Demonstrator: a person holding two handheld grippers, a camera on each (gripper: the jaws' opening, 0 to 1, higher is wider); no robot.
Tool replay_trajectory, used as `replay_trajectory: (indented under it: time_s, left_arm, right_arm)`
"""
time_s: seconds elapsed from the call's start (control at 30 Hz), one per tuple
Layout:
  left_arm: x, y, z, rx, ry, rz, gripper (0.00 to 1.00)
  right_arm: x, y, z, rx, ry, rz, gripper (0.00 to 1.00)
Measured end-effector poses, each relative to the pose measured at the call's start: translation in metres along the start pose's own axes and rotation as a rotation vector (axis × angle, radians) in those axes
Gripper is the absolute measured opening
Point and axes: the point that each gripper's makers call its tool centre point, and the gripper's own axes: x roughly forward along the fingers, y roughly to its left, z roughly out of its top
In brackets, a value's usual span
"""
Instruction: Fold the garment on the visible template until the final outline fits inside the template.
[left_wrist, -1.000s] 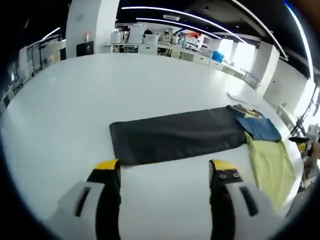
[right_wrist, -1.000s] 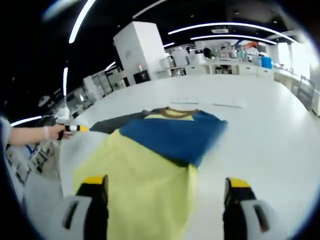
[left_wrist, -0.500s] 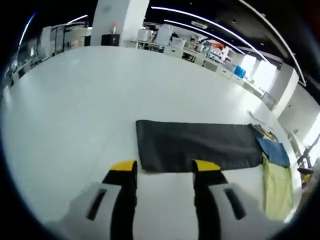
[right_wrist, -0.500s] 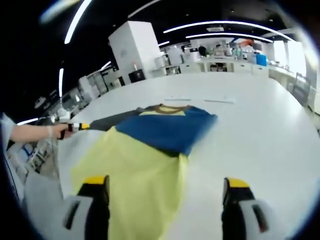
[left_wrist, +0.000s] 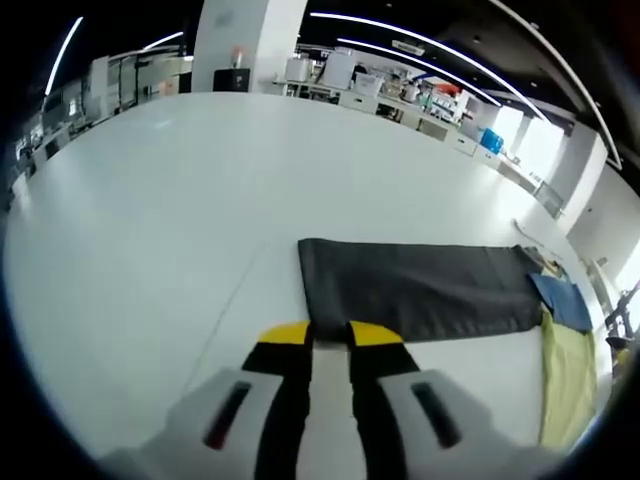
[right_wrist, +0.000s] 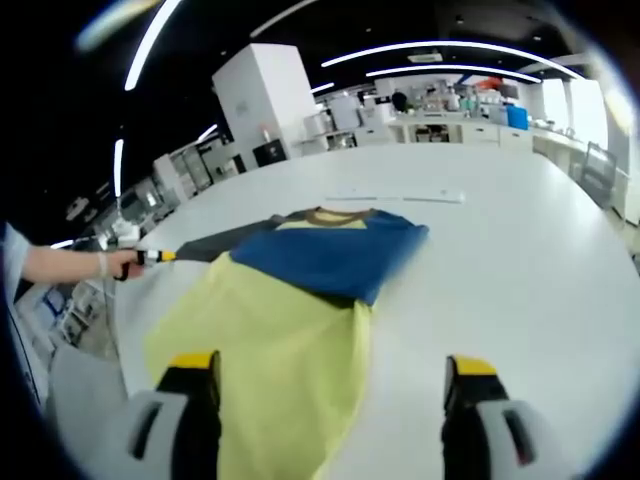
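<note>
The left tool (left_wrist: 330, 334) is pinching nearly shut at the dark mat's (left_wrist: 420, 288) edge — the right tool (right_wrist: 330, 368) is gaping wide over the yellow-and-blue shirt (right_wrist: 290, 300), holding nothing.

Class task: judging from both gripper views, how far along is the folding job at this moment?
Done: the garment lies spread flat on the white table, partly over the dark template. In hand: the left gripper has its jaws nearly together at the template's near edge; the right gripper is open at the yellow hem. Left: every fold.
</note>
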Motion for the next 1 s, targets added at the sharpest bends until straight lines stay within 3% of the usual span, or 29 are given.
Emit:
replay_trajectory:
  time_s: [0.17, 0.23, 0.27, 0.4, 0.53, 0.73, 0.87, 1.0]
  left_arm:
    - [-0.001, -0.002, -0.001, -0.034, -0.004, -0.002, 0.06]
    - [-0.004, -0.011, -0.005, -0.035, -0.002, -0.034, 0.01]
    - [-0.005, -0.017, -0.004, -0.040, -0.007, -0.064, 0.00]
    - [-0.010, -0.027, -0.001, -0.008, -0.016, -0.086, 0.00]
    - [-0.010, -0.025, 0.006, -0.031, -0.042, -0.093, 0.00]
    - [-0.025, -0.037, 0.029, -0.042, -0.096, -0.119, 0.00]
    - [-0.035, -0.054, 0.047, -0.055, -0.138, -0.162, 0.00]
    - [-0.040, -0.080, 0.062, 0.012, -0.156, -0.228, 0.00]
  right_arm:
    - [-0.001, -0.002, -0.001, 0.003, -0.002, -0.004, 0.93]
    - [-0.002, -0.002, 0.000, 0.001, -0.007, -0.004, 0.93]
    - [-0.002, -0.002, 0.000, 0.003, -0.009, -0.004, 0.92]
    - [-0.003, -0.001, -0.001, 0.008, -0.015, -0.004, 0.92]
    - [-0.005, 0.002, -0.002, 0.017, -0.023, 0.004, 0.91]
    - [-0.007, 0.003, 0.001, 0.021, -0.037, 0.013, 0.90]
    - [-0.008, 0.008, 0.005, 0.044, -0.060, 0.032, 0.87]
    - [-0.007, 0.009, 0.005, 0.042, -0.062, 0.036, 0.88]
